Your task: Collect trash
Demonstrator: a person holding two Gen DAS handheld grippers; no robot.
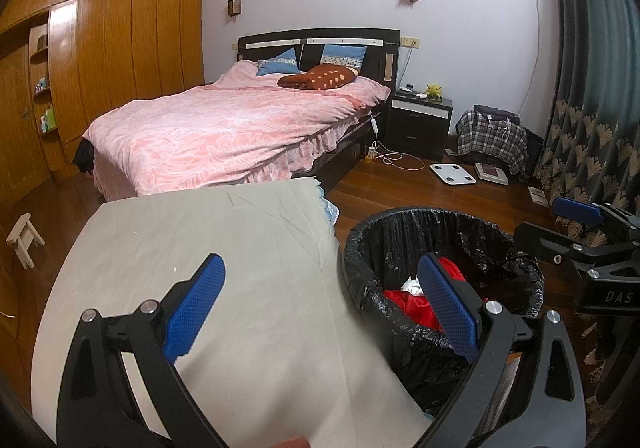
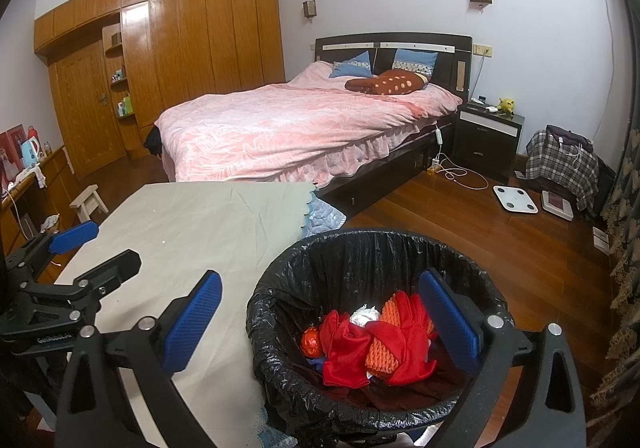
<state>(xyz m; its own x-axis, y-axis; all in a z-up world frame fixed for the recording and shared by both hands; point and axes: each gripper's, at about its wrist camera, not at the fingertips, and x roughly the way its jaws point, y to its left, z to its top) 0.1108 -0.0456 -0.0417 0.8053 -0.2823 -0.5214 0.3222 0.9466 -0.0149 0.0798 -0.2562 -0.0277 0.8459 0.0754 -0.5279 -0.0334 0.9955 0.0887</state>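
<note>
A black-bagged trash bin (image 2: 360, 238) stands on the floor beside the grey-clothed table (image 2: 180, 215). Inside lie a red cloth (image 2: 348, 344), an orange foam net (image 2: 380, 352), a crumpled white paper (image 2: 364, 316) and a shiny orange ball (image 2: 312, 342). My right gripper (image 2: 320, 322) hangs open over the bin's left rim, holding nothing. My left gripper (image 1: 324, 308) is open and empty over the table's right edge, its right finger above the bin (image 1: 360, 248). Each gripper shows in the other's view: the left gripper (image 2: 96, 252) over the table, the right gripper (image 1: 560, 226) past the bin.
A bed with a pink cover (image 2: 304, 127) stands behind the table, with a dark nightstand (image 2: 488, 135) to its right. On the wooden floor lie a white scale (image 2: 514, 199), a cable and a plaid-covered pile (image 2: 564, 163). A small stool (image 2: 89, 201) stands at the left, curtains at the right.
</note>
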